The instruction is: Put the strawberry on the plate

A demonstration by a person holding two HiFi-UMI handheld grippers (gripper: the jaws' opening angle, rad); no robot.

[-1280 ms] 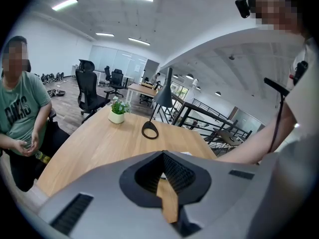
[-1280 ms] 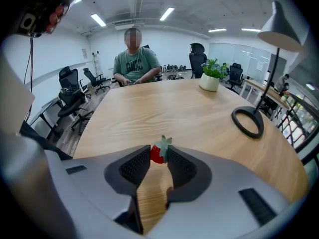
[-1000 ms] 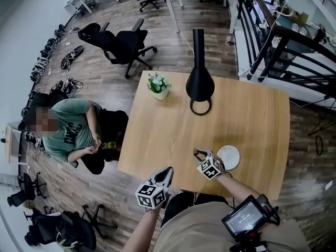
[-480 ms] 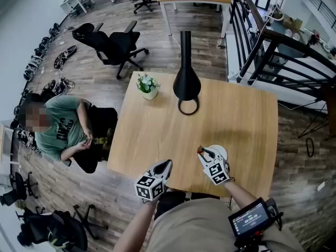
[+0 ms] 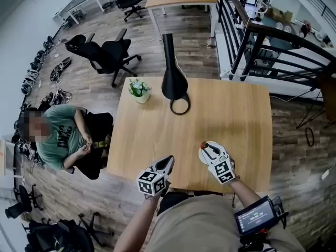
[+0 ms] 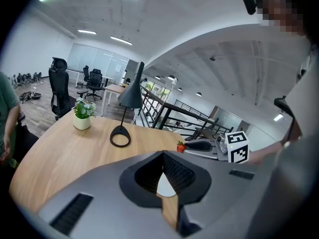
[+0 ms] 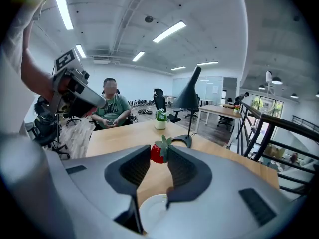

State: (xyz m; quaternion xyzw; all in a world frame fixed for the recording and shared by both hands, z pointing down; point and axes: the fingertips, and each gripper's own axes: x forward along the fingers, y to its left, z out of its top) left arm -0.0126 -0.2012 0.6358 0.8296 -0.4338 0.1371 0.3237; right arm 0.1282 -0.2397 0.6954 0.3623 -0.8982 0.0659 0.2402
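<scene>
Since the earlier frames, we find the right gripper (image 5: 207, 147) carried over the plate (image 7: 157, 206), which it mostly hides in the head view. Its jaws pinch the strawberry (image 7: 158, 152) at their tips (above the plate, seemingly not touching). Left gripper (image 5: 168, 160) hangs at the table (image 5: 157, 119) edge, jaws together, empty.

My head camera looked steeply down from well above the counter (image 5: 226, 114), taking in its whole top. The camera on the left hand-held gripper (image 5: 168, 160) sat low at the near edge, facing across toward the lamp (image 6: 130, 96). The one on the right hand-held gripper (image 5: 206, 146) rode close over the plate (image 7: 157, 208), facing the far left side. All three views shared the lamp, the potted plant (image 5: 139, 90) and the strawberry (image 7: 155, 154).
</scene>
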